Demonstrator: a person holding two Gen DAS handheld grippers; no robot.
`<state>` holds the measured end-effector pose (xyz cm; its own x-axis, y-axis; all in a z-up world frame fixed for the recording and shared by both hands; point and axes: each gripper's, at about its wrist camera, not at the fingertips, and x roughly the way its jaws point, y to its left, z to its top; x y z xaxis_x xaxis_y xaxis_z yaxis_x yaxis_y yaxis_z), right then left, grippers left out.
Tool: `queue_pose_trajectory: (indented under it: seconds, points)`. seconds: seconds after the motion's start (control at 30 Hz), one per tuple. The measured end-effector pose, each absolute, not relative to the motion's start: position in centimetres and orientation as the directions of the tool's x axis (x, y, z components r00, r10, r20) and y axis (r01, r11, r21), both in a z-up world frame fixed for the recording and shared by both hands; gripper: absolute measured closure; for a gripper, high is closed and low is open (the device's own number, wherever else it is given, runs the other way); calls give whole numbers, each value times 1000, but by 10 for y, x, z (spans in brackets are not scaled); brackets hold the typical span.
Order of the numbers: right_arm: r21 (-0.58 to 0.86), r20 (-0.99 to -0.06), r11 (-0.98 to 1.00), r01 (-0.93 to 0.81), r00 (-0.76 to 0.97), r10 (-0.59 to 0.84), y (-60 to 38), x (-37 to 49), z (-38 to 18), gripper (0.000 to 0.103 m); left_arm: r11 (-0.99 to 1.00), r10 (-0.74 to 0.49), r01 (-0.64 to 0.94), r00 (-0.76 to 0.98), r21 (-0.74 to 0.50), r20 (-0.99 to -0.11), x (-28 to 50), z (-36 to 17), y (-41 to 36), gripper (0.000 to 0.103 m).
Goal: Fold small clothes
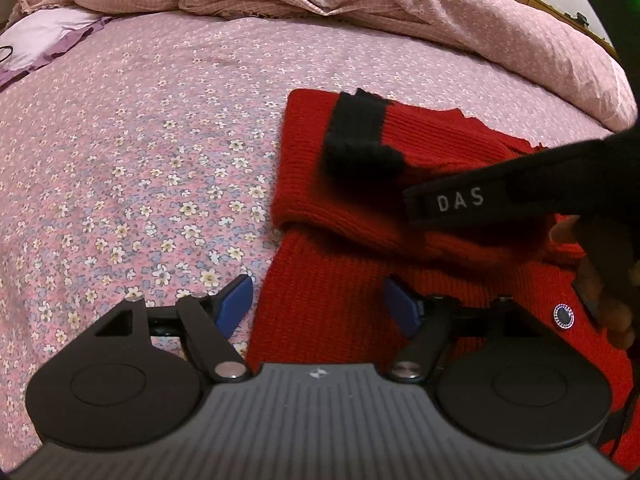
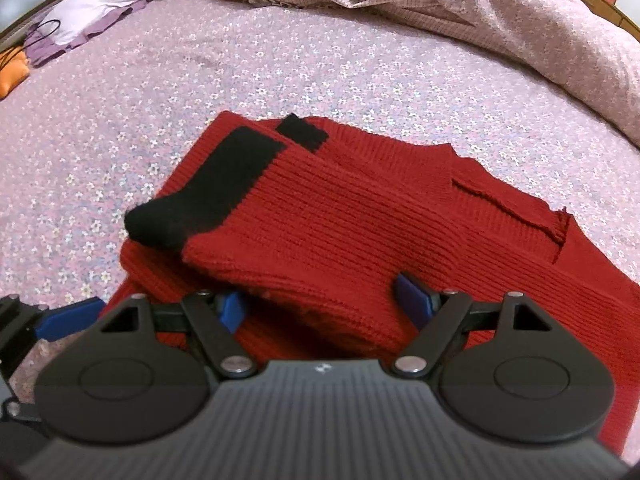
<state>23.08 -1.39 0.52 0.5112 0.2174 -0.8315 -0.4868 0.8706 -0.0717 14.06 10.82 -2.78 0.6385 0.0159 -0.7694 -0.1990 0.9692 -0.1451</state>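
Observation:
A red knit sweater [image 1: 352,208] with black cuffs [image 1: 360,136] lies partly folded on the flowered bedsheet [image 1: 140,160]. My left gripper [image 1: 320,304] is open, its blue fingers astride the sweater's near left edge, low over it. My right gripper [image 2: 328,300] is open, with the folded sleeve [image 2: 304,232] and its black cuff [image 2: 208,192] lying between and ahead of its fingers. The right gripper's black body, marked DAS [image 1: 480,200], crosses the left wrist view over the sweater. A dark round button [image 1: 563,315] shows on the sweater at the right.
A crumpled pink duvet [image 1: 360,4] is heaped along the far side of the bed. A white and purple pillow [image 2: 92,12] with a black cable lies at the far left. An orange thing [image 2: 12,76] sits at the left edge.

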Motion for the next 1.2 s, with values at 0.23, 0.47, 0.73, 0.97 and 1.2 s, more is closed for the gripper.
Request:
queue_pose_trajectory:
  seconds: [0.23,0.47,0.73,0.97,1.2]
  points:
    - [-9,-829,895,-446,503,243,-21,236,12,50,975,20,-180,647,-128,-762,141,-31,106,23]
    - [76,-751,909,-410,576,322,-50,236,47,89,982,38,-167,650,-94,-759,147,-30,103,23]
    - [127,-608,952,-280,736,298,-123,230,102,89,982,57,-174,652,-77,-756,151,-32,102,23]
    - [220,-634,967,-125,735,239,-190,223,71,89,982,71,-177,650,-60,-757,156,-33,100,22]
    - [292,-692,956,-35,682,237,-225,217,17,74,984,72,-169,649,-52,-757,159,-34,101,22]
